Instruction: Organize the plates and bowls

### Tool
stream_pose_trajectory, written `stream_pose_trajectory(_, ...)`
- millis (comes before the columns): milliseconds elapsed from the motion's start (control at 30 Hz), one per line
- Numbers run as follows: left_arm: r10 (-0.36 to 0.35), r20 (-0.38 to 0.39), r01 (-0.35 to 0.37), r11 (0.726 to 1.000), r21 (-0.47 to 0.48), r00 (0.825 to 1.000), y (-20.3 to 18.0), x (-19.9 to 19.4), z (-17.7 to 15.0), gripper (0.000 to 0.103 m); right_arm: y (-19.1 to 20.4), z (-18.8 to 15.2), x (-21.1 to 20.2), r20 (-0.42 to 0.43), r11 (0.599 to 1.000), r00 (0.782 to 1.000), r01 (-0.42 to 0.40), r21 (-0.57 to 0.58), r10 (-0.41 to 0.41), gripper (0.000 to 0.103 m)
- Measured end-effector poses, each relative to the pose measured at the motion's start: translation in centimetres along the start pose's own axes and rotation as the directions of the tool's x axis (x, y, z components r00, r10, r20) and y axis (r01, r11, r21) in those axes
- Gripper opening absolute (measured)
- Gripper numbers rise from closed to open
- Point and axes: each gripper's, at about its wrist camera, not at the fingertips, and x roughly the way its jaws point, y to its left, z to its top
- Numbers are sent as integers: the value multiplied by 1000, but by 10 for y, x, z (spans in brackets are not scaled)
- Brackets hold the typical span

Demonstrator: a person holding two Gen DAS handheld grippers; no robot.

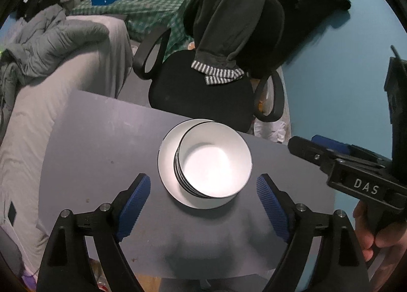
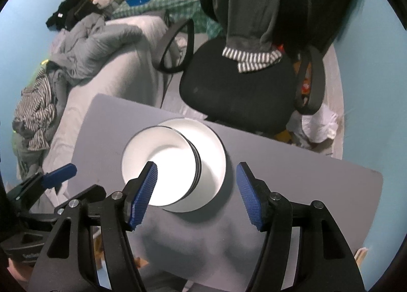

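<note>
White stack set down on grey table; both grippers spread and empty above it.

White glazed bowls with thin dark rims [image 1: 215, 162], nested, sit inside a wider white round plate [image 1: 168, 149] on the flat grey table [image 1: 101, 139]; bowls lie off-centre toward the plate's 3 o'clock edge in the left wrist view, count unclear, perhaps three or four by the rims. Nesting small into large reads as the tidy end state. Left gripper [image 1: 203, 206], blue ribbed pads wide apart, nothing between them, stack at its 12 o'clock, not touching. Right gripper [image 2: 197, 192] likewise parted and empty; stack at its 11 o'clock, the left pad [image 2: 143, 194] overlapping the bowls only in line of sight.
</note>
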Motion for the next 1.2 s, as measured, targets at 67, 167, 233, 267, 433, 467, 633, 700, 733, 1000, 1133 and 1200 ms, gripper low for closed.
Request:
stream_pose_trajectory(67,-4,26,4,1000,6,1000,-3,-11,-1,87,2,-3,-12,19,1000,1000,3,-7,-3,63)
stream_pose_trajectory(167,7,75,-8,1000,15,997,-6,-29,-1,87,3,-7,-34,60,1000,998,2,-8,-2,63)
stream_pose_trajectory(233,12,123,-14,1000,14,992,-9,-45,-1,87,3,-10,-48,85,1000,996,8,-10,-7,64)
stream_pose_trajectory(267,12,138,-14,1000,14,990,-10,-50,-2,87,4,-11,-53,97,1000,995,13,-10,-12,64)
stream_pose_trajectory(433,-1,179,-9,999,51,984,-19,-77,-3,87,5,-18,-80,154,999,987,37,-1,-37,64)
stream_pose_trajectory(467,5,187,-17,998,63,982,-21,-81,-5,87,5,-20,-86,166,999,985,40,0,-39,64)
stream_pose_trajectory(633,-26,222,12,998,66,975,-25,-101,-9,87,9,-26,-103,209,998,976,67,1,-66,64)
stream_pose_trajectory(700,-39,229,27,998,55,973,-26,-108,-10,87,10,-28,-109,221,998,973,63,6,-63,64)
stream_pose_trajectory(733,-43,235,31,998,55,971,-26,-110,-11,87,10,-30,-111,226,998,972,60,13,-61,64)
stream_pose_trajectory(1000,-32,257,7,995,98,966,-34,-120,-19,87,8,-40,-118,244,997,967,70,37,-77,64)
stream_pose_trajectory(1133,-28,253,0,994,111,967,-36,-122,-23,87,7,-44,-120,248,997,966,69,45,-78,64)
stream_pose_trajectory(1200,-23,249,-5,993,114,968,-38,-121,-25,87,7,-44,-120,247,997,966,66,48,-76,64)
